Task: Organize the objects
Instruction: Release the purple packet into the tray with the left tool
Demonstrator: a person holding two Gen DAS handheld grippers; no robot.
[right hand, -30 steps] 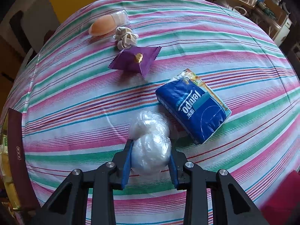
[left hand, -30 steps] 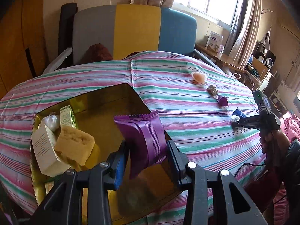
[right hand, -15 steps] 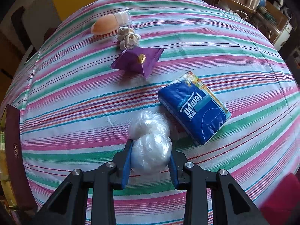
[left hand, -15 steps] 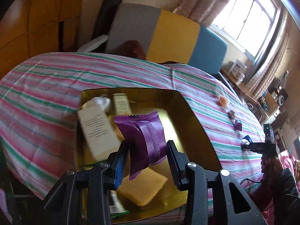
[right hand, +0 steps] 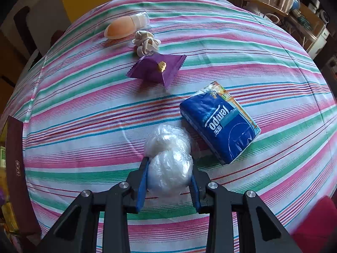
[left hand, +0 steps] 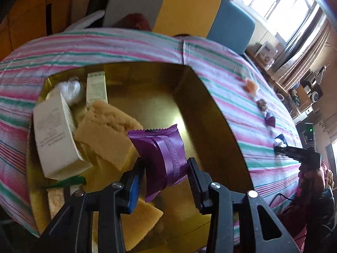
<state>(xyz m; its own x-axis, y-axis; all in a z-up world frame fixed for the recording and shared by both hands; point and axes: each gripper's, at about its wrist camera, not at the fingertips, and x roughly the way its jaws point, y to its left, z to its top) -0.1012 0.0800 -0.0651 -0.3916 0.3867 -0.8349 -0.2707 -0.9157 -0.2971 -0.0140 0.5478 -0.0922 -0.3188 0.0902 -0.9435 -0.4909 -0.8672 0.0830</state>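
Observation:
My left gripper (left hand: 166,168) is shut on a purple snack packet (left hand: 162,147), held over the inside of a gold tin box (left hand: 210,113). Inside the box lie a white carton (left hand: 54,139), a yellow sponge block (left hand: 107,130), a small green-and-white box (left hand: 95,88) and a white plastic ball (left hand: 69,88). In the right wrist view my right gripper (right hand: 169,174) is shut on a white plastic-wrapped ball (right hand: 168,172), which rests on the striped tablecloth (right hand: 84,105). A second wrapped ball (right hand: 166,139) touches it just beyond.
On the cloth past the right gripper lie a blue tissue pack (right hand: 219,122), another purple packet (right hand: 155,69), a beige knotted band (right hand: 145,43) and an orange capsule-shaped bottle (right hand: 124,26). The box's dark wall (right hand: 14,164) stands at the left. Chairs (left hand: 185,6) are behind the table.
The left gripper has swung left and down over the box with the purple packet, so the box fills the view. The right gripper and its ball have stayed put.

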